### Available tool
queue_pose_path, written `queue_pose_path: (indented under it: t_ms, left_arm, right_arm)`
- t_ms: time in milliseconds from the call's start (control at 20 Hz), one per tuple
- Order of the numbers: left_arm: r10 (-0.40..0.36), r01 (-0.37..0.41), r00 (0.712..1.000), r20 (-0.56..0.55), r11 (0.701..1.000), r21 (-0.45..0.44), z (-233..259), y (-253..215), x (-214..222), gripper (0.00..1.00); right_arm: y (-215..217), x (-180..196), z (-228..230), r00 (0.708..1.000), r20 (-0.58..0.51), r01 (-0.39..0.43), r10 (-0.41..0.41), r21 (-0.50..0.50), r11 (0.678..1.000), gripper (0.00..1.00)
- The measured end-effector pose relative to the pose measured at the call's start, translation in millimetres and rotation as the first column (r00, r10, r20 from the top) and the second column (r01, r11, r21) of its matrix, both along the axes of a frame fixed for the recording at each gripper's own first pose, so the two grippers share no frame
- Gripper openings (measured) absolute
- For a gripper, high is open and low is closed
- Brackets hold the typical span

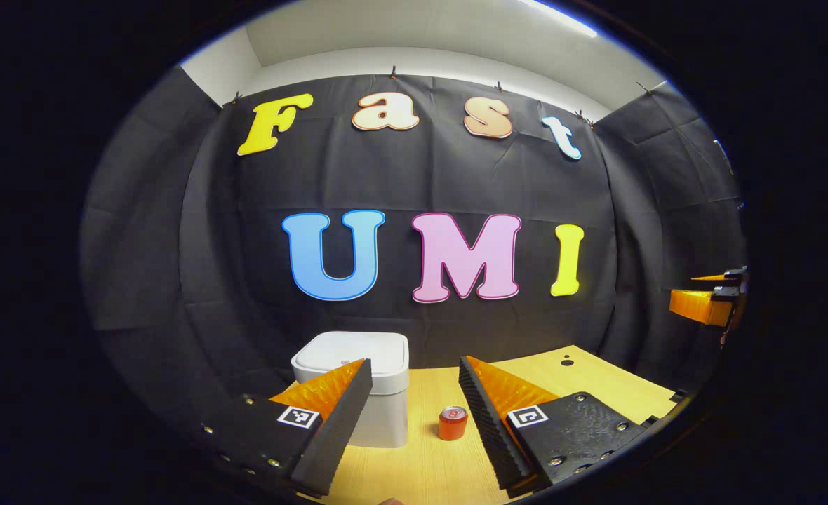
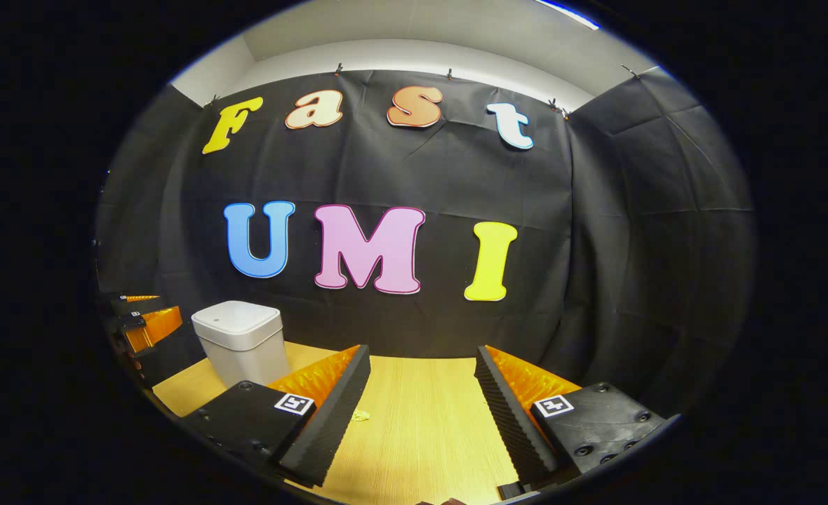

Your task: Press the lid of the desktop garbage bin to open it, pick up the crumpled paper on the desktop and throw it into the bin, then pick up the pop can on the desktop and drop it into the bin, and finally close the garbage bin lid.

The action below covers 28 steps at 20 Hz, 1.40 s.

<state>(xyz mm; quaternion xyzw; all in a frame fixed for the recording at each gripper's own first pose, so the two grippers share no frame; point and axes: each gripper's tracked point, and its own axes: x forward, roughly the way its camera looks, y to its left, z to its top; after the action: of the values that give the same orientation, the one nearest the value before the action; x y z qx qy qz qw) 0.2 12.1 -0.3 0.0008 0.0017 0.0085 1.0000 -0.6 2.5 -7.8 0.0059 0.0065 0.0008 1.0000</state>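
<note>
A white desktop bin point(image 1: 365, 382) with its lid down stands on the wooden table, partly behind my left gripper's left finger. A red pop can point(image 1: 452, 423) stands upright just right of the bin, between the open fingers of my left gripper point(image 1: 414, 372), farther off. In the right gripper view the same bin point(image 2: 240, 342) sits at the left, lid down. A small crumpled paper point(image 2: 361, 415) lies on the table beside the inner edge of the left finger of my right gripper point(image 2: 421, 361), which is open and holds nothing.
The wooden table point(image 1: 596, 386) runs back to the black cloth wall. The other gripper point(image 1: 709, 298) shows at the far right edge of the left gripper view, and the left one point(image 2: 140, 319) at the left edge of the right gripper view.
</note>
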Motion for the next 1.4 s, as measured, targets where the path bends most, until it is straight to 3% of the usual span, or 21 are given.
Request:
queue_pose_path:
  t_ms: [700,1150,1400]
  left_arm:
    - [-0.039,0.038,0.999,0.009,0.999,0.021,8.7,1.5,11.6,0.82]
    - [-0.004,0.003,1.000,0.022,1.000,0.018,16.9,37.1,31.2,0.82]
    - [-0.003,0.002,1.000,0.024,1.000,0.026,18.7,53.2,39.0,0.59]
  right_arm:
    - [-0.2,2.5,0.8,1.000,0.003,0.003,-0.003,-0.011,1.000,0.98]
    - [6.0,6.2,4.2,1.000,0.003,0.012,-0.012,-0.018,1.000,0.98]
    - [14.5,8.6,5.4,1.000,0.009,0.007,-0.007,-0.033,0.999,0.98]
